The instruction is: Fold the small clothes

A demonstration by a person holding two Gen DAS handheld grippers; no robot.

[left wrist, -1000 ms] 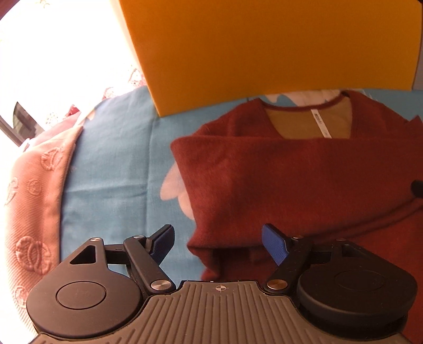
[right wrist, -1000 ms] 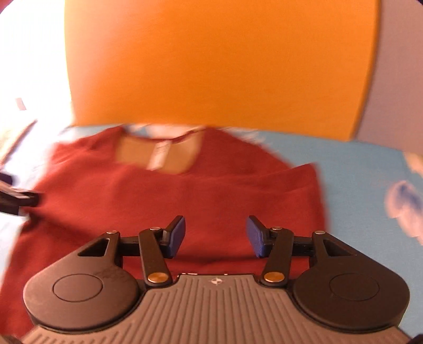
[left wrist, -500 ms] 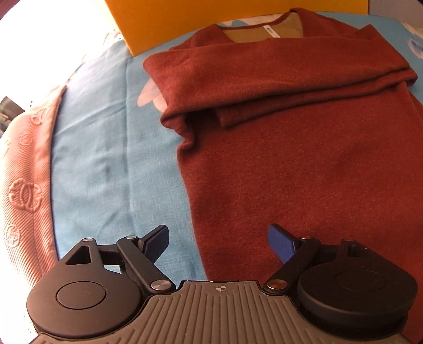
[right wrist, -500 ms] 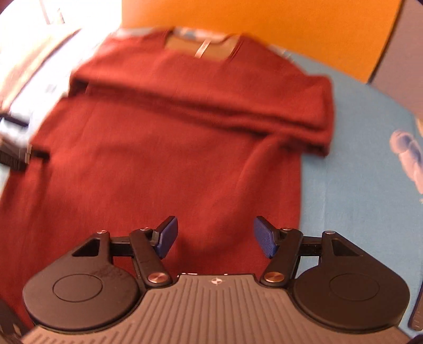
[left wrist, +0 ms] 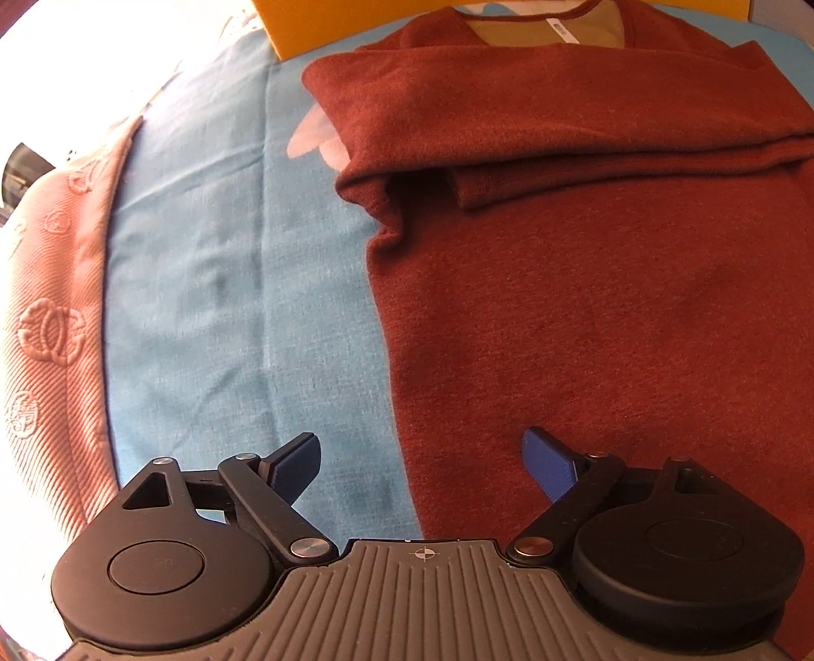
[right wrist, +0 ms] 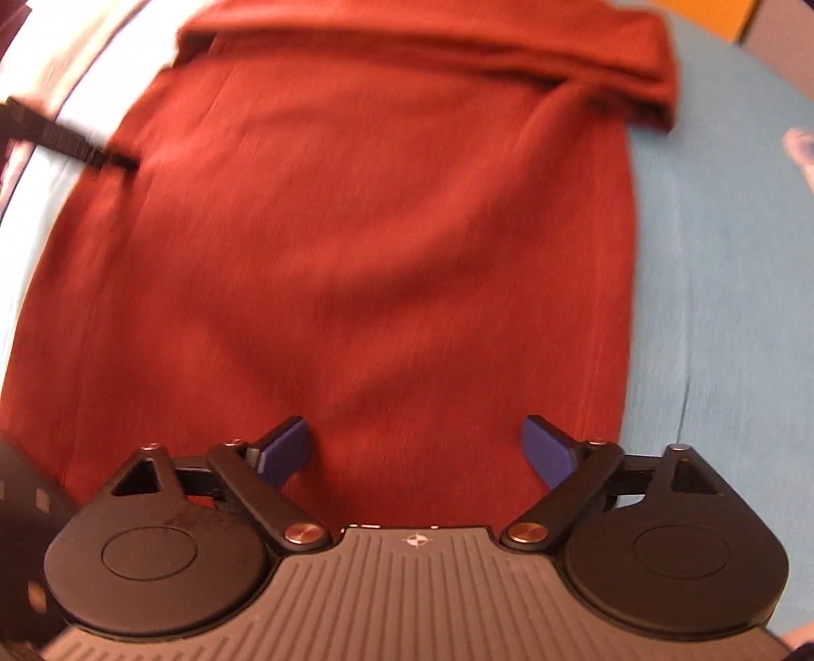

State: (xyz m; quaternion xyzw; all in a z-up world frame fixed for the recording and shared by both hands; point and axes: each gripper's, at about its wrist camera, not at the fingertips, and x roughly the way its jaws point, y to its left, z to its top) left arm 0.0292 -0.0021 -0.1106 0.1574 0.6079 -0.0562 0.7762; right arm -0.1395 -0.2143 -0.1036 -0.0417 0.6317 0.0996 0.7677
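My left gripper [left wrist: 422,460] hovers with its blue pads spread apart and nothing between them, straddling the left side edge of the rust-red knitted long-sleeved sweater [left wrist: 585,305]. My right gripper [right wrist: 414,450] is likewise spread wide and empty, low over the sweater's lower body close to its right side edge.

The sweater lies flat and face up on the light blue bed sheet with pale flower prints [left wrist: 203,264], its neckline [left wrist: 549,30] toward the far edge of the bed, where an orange board [left wrist: 315,20] stands. A pink embossed blanket [left wrist: 46,305] lies along the left edge of the bed.

As I judge it, the first stage is done: both sleeves [left wrist: 534,137] are laid across the chest in a neat band, one over the other, so the garment is now a long rectangle. What remains is the body fold. The hem is below both views, so I cannot see how it lies. I expect I need to take the lower corners, one in each gripper, carry them up toward the shoulders, and then flatten the bundle.
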